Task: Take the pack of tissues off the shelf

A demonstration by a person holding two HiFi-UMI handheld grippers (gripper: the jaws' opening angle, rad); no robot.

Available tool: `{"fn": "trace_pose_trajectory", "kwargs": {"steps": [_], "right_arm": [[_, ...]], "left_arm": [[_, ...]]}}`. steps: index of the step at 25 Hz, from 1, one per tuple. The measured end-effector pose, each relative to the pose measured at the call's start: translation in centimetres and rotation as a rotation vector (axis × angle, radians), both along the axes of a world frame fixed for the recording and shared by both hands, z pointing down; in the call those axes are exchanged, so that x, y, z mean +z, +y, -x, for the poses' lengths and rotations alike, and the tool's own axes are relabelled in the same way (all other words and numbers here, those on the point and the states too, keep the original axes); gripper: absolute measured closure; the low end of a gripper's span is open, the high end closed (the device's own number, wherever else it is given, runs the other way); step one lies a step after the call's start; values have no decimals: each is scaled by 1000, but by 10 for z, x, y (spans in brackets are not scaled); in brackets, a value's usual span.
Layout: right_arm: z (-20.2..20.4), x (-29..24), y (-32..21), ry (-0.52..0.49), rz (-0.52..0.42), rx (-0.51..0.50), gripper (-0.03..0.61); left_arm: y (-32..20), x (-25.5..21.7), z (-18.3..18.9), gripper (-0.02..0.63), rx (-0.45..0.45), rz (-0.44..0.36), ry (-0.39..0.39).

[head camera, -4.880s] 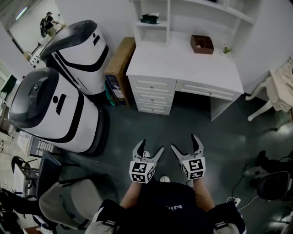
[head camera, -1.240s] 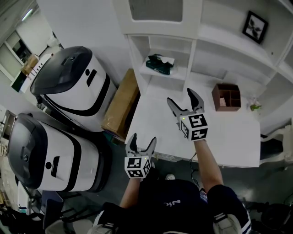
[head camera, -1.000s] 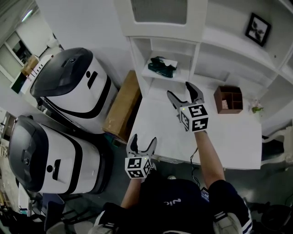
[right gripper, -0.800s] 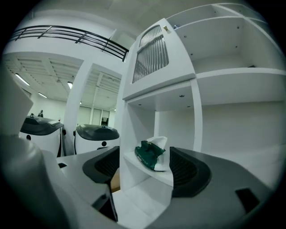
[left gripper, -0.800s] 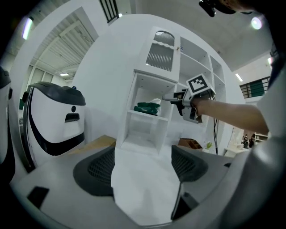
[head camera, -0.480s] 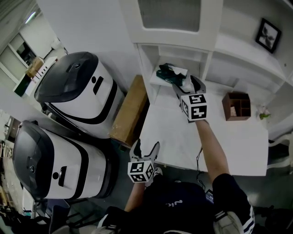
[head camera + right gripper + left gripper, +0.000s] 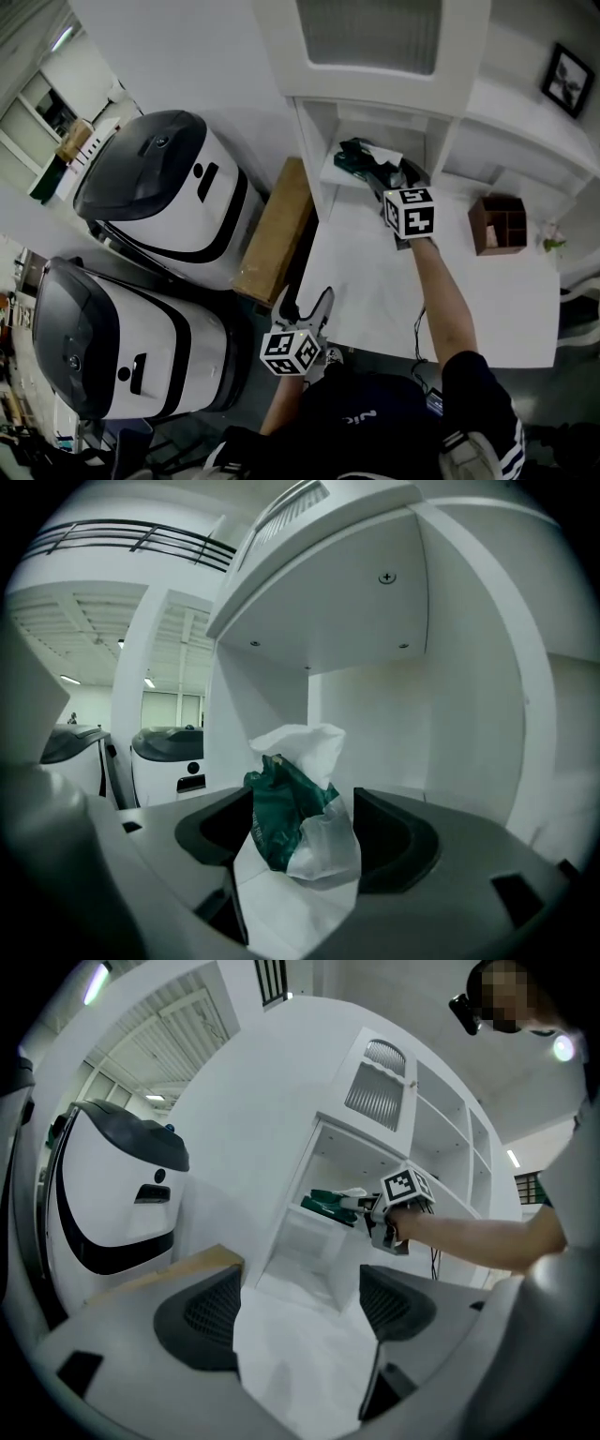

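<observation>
White furniture fills the far side of the room: a desk (image 7: 375, 291) with a shelf unit built over it, and a ribbed-glass cabinet door (image 7: 375, 37) at the top. Directly under that door is an open cubby, and the pack of tissues (image 7: 361, 157) lies on the small shelf (image 7: 336, 178) inside it. The pack is dark green, with a white tissue sticking up out of it.

The right hand-held gripper (image 7: 392, 178) is stretched out over the desk into that cubby. Its own view shows the jaws apart with the pack (image 7: 291, 822) standing between them. Whether either jaw touches the wrapper cannot be told.

The left hand-held gripper (image 7: 305, 305) hangs low at the desk's front edge, well apart from the shelf, its jaws apart with only the white desk top showing between them.

On the right of the desk sits a brown organiser box (image 7: 497, 225), split into compartments. Their contents are too small to make out.

Left of the desk a brown board (image 7: 277, 234) leans beside it. Two large white-and-black machines (image 7: 173, 202) stand beyond that.
</observation>
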State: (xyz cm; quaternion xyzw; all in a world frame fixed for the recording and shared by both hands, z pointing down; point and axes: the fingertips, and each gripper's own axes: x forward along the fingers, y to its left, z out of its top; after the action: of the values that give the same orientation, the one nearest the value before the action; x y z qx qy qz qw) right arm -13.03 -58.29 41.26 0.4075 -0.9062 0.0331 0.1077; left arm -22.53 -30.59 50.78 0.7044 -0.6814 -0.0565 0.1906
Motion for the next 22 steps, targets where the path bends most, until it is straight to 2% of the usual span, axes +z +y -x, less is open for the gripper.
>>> {"fn": "trace_pose_trajectory", "kwargs": {"steps": [3,6,9,12,13,20,22], "right_arm": [[4,2,-5,61,-22,12,257],[9,11,-8,178,-21,18,324],[8,16,-9,238,-24,28,369],[5,12,-10,241,-42,30,481],[3,11,-9,235,-44,27,541],[1,8,-4,191,-49,36,551],[-1,-2,4,170,-84,40,552]], "left_arm": [[-4,2,9,236,1,9,-3],[-8,7,15,235,4,20,6],[-11,11,15,235,21,30,5],[-14,15,14,236,36,40,2],[-14,17,13,236,41,47,0],[-9,23,8,236,62,61,-4],[-7,25,9,236,59,63,-5]]}}
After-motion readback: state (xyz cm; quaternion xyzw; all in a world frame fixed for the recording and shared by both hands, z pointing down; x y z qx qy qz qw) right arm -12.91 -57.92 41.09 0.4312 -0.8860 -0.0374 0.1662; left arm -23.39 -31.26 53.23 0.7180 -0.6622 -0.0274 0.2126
